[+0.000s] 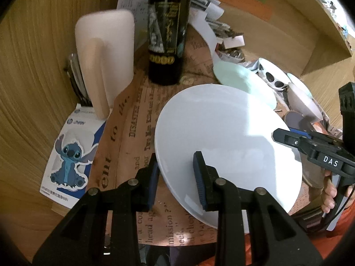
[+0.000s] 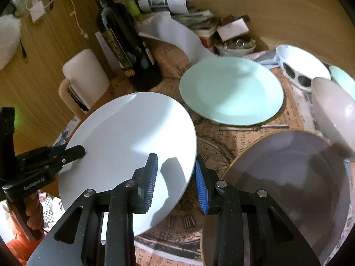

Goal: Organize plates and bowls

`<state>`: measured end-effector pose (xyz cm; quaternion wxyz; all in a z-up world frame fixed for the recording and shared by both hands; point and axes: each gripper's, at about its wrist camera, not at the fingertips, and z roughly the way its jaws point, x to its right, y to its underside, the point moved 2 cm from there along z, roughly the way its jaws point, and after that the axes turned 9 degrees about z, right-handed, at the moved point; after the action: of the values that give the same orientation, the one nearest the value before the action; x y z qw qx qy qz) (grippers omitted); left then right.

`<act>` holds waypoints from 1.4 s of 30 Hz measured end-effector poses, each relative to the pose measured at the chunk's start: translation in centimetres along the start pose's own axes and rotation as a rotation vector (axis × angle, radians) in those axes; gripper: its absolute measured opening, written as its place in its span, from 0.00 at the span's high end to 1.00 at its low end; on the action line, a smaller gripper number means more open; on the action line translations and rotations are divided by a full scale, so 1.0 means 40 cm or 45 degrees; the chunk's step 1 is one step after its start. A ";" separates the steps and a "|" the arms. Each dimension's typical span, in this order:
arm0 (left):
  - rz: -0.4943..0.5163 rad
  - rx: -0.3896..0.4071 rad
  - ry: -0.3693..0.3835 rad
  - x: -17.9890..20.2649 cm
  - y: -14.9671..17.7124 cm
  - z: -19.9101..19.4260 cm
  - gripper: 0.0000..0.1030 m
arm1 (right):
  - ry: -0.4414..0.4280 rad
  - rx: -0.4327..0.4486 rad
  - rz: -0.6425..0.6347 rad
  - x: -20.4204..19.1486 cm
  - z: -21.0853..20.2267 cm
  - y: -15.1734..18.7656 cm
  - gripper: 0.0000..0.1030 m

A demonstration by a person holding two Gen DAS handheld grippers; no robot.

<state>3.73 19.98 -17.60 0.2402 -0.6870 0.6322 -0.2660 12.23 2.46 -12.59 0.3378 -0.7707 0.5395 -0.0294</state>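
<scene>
White round ceramic plate tilted over the near middle of the tabletop, above a brown newspaper-print cloth.

Left gripper at the plate's left rim: one blue-padded finger on the upper face, the other under the edge, jaws part-closed and pinching the rim.

Right gripper at the opposite rim: one pad flat on the white surface, with its shadow beside it, the other against the outer edge, jaws likewise pinching the plate.

Behind the white plate, toward the far middle of the tabletop, a pale mint-green round plate, flat on the cloth and apart from the white one in the right wrist view.

At the near right corner, a grey round plate with a brown rim, just beside the right gripper's outer finger.

Along the right edge, a beige-grey bowl, a white bowl with black oval spots behind it, and a sliver of a mint-green bowl further right.

At the far left, a tall dark glass bottle with a gold-lettered label, upright. Left of it, a white cutting board in a pale wooden stand.

Near the left edge, a white and blue card with a blue cartoon creature, flat on the wood.
</scene>
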 end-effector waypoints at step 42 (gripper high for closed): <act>0.305 0.088 0.242 0.415 -0.111 0.032 0.71 | 0.228 0.227 0.268 0.332 -0.291 0.092 0.77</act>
<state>8.86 3.79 -14.55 0.2327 -0.5696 0.7201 -0.3207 10.01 -15.24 -9.91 0.3566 -0.6712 0.6405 -0.1101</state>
